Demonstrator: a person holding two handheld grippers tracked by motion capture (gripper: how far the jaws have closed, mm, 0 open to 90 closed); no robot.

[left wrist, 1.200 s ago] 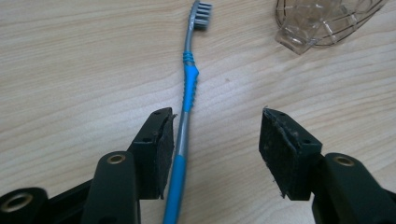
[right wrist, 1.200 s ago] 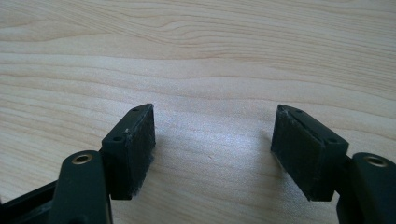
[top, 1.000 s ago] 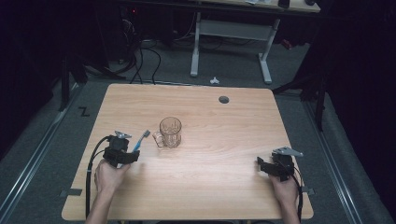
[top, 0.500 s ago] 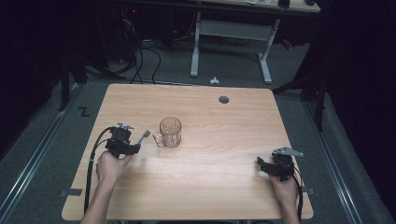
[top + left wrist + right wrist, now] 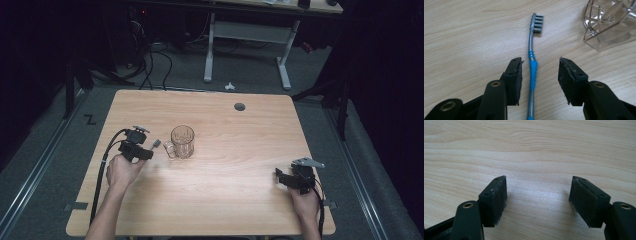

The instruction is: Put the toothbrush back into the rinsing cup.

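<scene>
**Toothbrush flat on the tabletop between your open left tongs, beside the glass mug**

High view: your left tongs (image 5: 150,148) sit low at the left of the tabletop (image 5: 240,200), aimed right toward the clear glass mug (image 5: 182,141). The toothbrush (image 5: 155,144) shows as a small grey tip just beyond them, near the mug's handle but apart from it; its handle is hidden under the tool. Your right tongs (image 5: 278,176) rest at the near right, well apart from everything, likely parked because the left hand alone handles the brush. Whether either pair is open is too small to tell here.

Left gripper view: your left tongs (image 5: 539,76) stand wide open and hold nothing. The toothbrush (image 5: 532,72) lies on the wood between the jaws, closer to the left one, head pointing away, so a straight close would probably catch the blue grip. Its tail is cut off at the bottom edge. The mug (image 5: 610,22) is cropped at the upper right.

Right gripper view: your right tongs (image 5: 538,195) gape wide over bare wood (image 5: 529,150), empty.
</scene>
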